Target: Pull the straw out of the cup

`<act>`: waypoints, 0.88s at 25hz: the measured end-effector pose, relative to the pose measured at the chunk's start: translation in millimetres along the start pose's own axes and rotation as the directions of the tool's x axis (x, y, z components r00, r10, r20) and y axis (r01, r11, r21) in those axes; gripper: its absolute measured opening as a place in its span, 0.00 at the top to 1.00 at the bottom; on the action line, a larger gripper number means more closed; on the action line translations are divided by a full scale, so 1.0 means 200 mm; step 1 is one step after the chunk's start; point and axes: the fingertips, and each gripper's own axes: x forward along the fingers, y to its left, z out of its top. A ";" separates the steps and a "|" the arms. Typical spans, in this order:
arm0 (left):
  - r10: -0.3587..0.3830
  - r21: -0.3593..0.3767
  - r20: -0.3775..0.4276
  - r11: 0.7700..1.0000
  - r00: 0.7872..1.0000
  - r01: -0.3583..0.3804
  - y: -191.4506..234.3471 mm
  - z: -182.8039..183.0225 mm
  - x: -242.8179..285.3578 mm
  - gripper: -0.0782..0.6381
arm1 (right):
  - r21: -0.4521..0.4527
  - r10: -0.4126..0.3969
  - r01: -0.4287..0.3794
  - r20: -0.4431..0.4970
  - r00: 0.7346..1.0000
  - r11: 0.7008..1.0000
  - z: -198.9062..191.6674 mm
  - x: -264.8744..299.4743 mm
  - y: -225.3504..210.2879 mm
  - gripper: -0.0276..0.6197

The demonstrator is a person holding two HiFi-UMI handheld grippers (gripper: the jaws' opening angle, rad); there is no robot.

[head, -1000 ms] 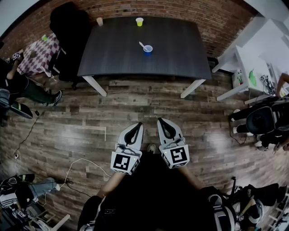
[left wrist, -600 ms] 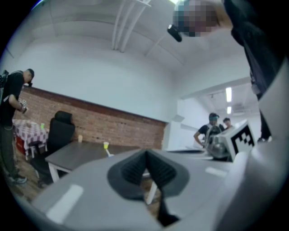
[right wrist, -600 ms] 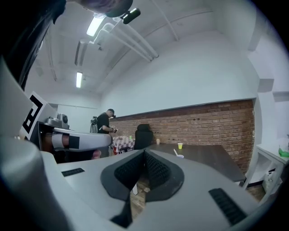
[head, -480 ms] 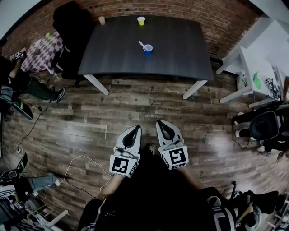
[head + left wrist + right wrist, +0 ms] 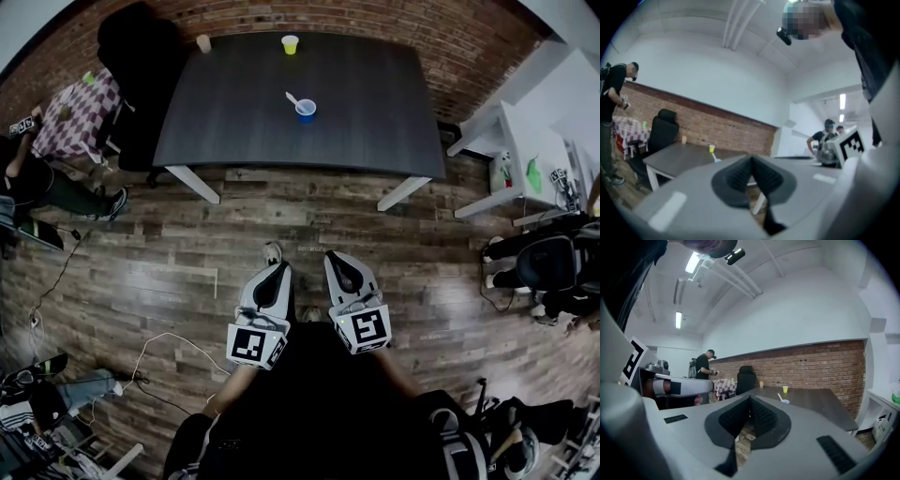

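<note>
Both claws, the left gripper (image 5: 277,269) and the right gripper (image 5: 336,257), are pressed together and hold nothing. Far off, the blue cup (image 5: 306,109) with its straw (image 5: 292,97) stands mid-tabletop (image 5: 375,112), nearer the far edge.

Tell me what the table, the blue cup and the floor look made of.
Table: dark grey wood-grain board, likely laminate, matte.
Blue cup: probably thin plastic, even colour; too small to be sure.
Floor: wood or wood-look planks, visible seams, slight sheen.
</note>
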 end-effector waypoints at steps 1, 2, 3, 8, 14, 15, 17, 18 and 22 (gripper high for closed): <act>-0.001 -0.002 0.005 1.000 1.000 0.001 0.05 0.01 0.05 0.88 | -0.001 -0.007 0.007 -0.001 1.000 1.000 0.00 0.05 -0.02 0.95; -0.003 -0.002 0.010 1.000 1.000 0.003 0.09 0.03 0.10 0.88 | 0.000 -0.014 0.014 -0.002 1.000 1.000 0.01 0.10 -0.05 0.95; -0.005 0.001 0.015 1.000 1.000 0.005 0.13 0.05 0.15 0.88 | 0.002 -0.018 0.018 -0.003 1.000 1.000 0.02 0.16 -0.07 0.95; -0.015 0.019 0.014 1.000 1.000 0.014 0.36 0.12 0.36 0.88 | -0.011 -0.019 0.019 -0.003 1.000 1.000 0.10 0.48 -0.17 0.95; -0.047 0.018 0.001 0.999 0.999 0.047 0.66 0.23 0.62 0.88 | -0.020 -0.067 0.067 -0.011 0.998 0.998 0.22 0.85 -0.31 0.95; -0.055 0.020 0.000 0.998 0.998 0.055 0.70 0.24 0.66 0.88 | -0.017 -0.078 0.077 -0.011 0.997 0.997 0.24 0.90 -0.33 0.95; -0.072 0.015 -0.004 0.997 0.997 0.072 0.77 0.26 0.72 0.88 | -0.016 -0.096 0.096 -0.019 0.995 0.995 0.27 0.99 -0.36 0.95; -0.082 0.011 -0.007 0.997 0.997 0.082 0.80 0.27 0.75 0.88 | -0.018 -0.105 0.104 -0.025 0.994 0.994 0.28 1.04 -0.37 0.95; -0.107 -0.024 -0.003 0.994 0.994 0.107 0.94 0.33 0.89 0.88 | -0.019 -0.140 0.139 -0.039 0.989 0.990 0.30 1.21 -0.42 0.95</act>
